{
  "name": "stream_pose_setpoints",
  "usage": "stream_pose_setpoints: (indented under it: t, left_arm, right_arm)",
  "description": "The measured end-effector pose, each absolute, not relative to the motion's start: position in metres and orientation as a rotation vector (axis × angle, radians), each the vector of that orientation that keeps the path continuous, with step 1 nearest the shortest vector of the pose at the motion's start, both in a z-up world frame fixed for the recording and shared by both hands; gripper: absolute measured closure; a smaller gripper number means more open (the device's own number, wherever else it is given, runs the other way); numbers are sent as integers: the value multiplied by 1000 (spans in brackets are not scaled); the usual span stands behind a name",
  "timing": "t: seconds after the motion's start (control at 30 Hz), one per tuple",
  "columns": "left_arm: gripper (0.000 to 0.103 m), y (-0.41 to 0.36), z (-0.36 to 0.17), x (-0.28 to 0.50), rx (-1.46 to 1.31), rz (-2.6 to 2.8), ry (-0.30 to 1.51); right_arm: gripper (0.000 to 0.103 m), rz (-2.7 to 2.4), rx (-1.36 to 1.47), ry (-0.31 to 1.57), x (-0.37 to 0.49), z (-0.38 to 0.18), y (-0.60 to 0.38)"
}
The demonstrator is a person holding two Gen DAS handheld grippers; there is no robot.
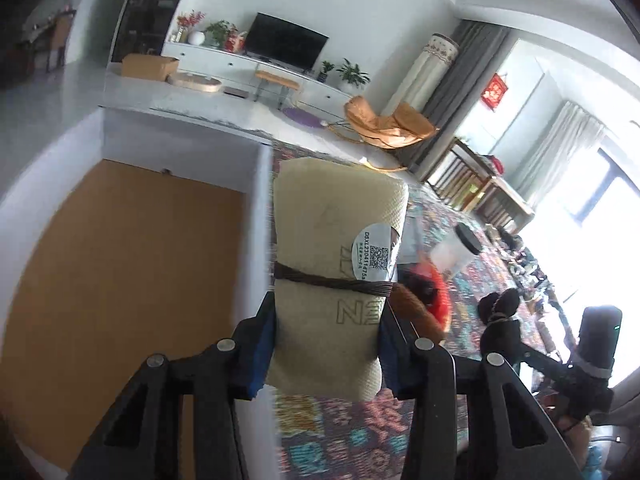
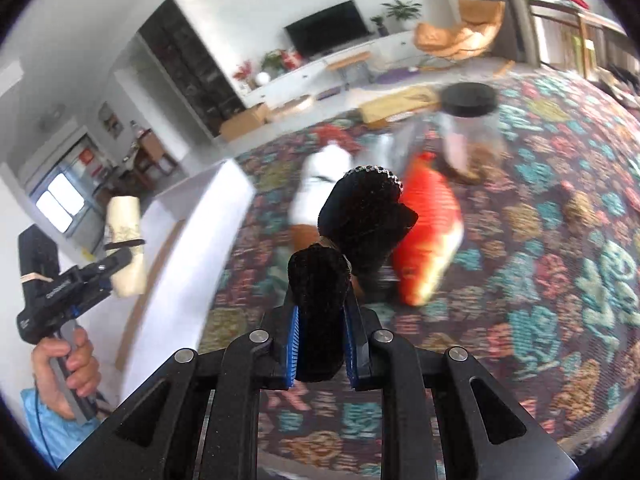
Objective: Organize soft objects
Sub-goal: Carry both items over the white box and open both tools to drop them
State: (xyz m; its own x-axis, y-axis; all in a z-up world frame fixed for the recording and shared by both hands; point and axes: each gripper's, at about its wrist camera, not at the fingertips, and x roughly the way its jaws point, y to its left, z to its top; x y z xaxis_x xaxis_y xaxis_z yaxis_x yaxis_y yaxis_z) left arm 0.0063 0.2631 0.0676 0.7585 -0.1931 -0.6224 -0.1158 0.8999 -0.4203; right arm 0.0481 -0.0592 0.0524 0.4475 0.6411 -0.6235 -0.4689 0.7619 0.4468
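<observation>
Both rolls (image 1: 336,276) (image 2: 324,316) between gripper (image 1: 326,354) (image 2: 320,350) pads.

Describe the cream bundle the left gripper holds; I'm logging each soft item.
The cream roll is a textured, woven-looking cloth rolled into a cylinder, tied mid-length with a dark band. A round white QR sticker sits near the band, and faint printed letters show. It stands roughly upright, clamped at its lower part by the left gripper, above the white box's wall.

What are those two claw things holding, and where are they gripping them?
The left gripper pinches a cream rolled bundle near its lower end, below its dark tie. The right gripper clamps the lower end of a black bundle.
</observation>
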Motion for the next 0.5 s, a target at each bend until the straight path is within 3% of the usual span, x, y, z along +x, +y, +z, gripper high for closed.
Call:
stream_pose_setpoints:
  t: [0.17, 0.27, 0.37, 0.4, 0.5]
  left_arm:
    - [58, 338, 67, -45, -399, 189, 748]
    - [50, 367, 52, -66, -374, 308, 786]
    - [14, 382, 25, -75, -364, 437, 862]
    - [11, 385, 19, -76, -370, 467, 876]
    - [11, 386, 10, -75, -390, 478, 877]
  right_arm:
    - [83, 979, 175, 887, 24, 79, 62]
    - [82, 1105, 142, 931, 10, 77, 123]
    - [52, 1162, 77, 1032, 4, 52, 166]
    - [30, 1154, 73, 1062, 7, 43, 170]
    - [31, 1063, 55, 1054, 17, 28, 150]
